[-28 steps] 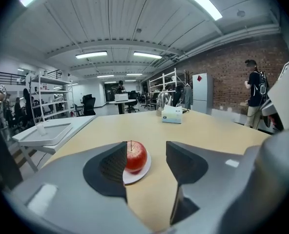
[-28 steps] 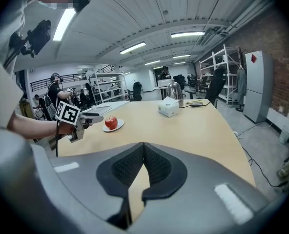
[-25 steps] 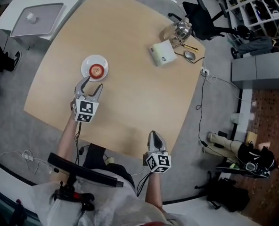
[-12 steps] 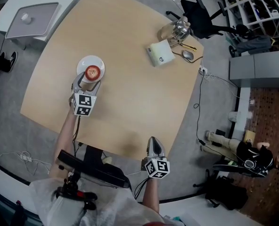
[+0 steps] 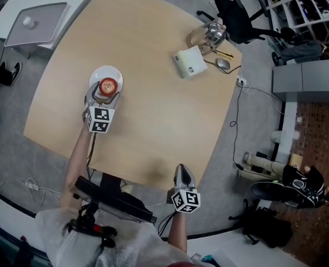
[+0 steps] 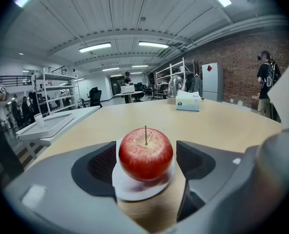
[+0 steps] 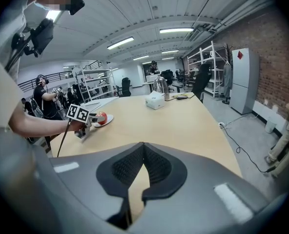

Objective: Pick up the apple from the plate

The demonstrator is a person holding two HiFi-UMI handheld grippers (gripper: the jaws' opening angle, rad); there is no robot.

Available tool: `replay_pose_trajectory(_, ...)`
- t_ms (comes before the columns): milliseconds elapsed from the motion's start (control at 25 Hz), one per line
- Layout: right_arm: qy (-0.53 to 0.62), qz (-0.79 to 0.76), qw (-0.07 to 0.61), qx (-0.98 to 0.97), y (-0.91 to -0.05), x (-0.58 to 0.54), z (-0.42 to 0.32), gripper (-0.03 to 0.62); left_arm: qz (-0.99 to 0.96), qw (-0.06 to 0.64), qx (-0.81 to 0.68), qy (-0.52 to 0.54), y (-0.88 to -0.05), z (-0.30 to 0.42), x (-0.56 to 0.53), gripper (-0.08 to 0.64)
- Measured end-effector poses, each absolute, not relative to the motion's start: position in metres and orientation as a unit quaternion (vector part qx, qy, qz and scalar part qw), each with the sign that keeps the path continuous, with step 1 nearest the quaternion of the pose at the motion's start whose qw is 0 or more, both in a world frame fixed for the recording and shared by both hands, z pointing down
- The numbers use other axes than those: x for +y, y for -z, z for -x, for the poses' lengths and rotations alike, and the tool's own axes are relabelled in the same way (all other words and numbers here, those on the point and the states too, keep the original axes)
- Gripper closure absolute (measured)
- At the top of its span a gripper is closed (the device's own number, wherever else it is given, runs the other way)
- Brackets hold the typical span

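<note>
A red apple (image 5: 108, 85) with a short stem stands on a small white plate (image 5: 106, 71) on the left part of the wooden table (image 5: 153, 110). My left gripper (image 5: 103, 96) reaches over the plate's near rim. In the left gripper view the apple (image 6: 145, 153) sits between the two dark pads (image 6: 96, 167) with a thin gap on each side. The left jaws have just been opening and stand wide around the fruit. My right gripper (image 5: 182, 171) hovers at the table's near edge, far from the plate, with its pads (image 7: 130, 167) closed tip to tip on nothing.
A white tissue box (image 5: 190, 63), a glass kettle (image 5: 206, 36) and a mouse (image 5: 223, 65) sit at the far right corner. A grey tray (image 5: 33, 22) lies on a side table at the far left. A black office chair (image 5: 239, 18) stands beyond the table.
The left gripper moved forward onto the plate and spread its jaws, which now flank the apple. The right gripper stays shut near the table edge.
</note>
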State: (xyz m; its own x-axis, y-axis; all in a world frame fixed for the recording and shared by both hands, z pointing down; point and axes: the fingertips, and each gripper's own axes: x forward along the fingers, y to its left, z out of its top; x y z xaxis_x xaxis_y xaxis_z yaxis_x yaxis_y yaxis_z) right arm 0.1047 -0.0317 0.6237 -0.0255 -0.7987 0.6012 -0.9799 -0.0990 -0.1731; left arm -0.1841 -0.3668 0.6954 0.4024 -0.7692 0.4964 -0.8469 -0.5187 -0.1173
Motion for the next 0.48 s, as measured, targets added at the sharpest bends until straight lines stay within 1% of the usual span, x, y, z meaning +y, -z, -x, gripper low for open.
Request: replay_pose_trajectory(480,-0.301,-0.684,0.151,-0.647,-0.630,-0.034,-0.113,0.586,-0.829,0.080,-0.487,-0.262,-0.707,0.182,-0.373,0.167)
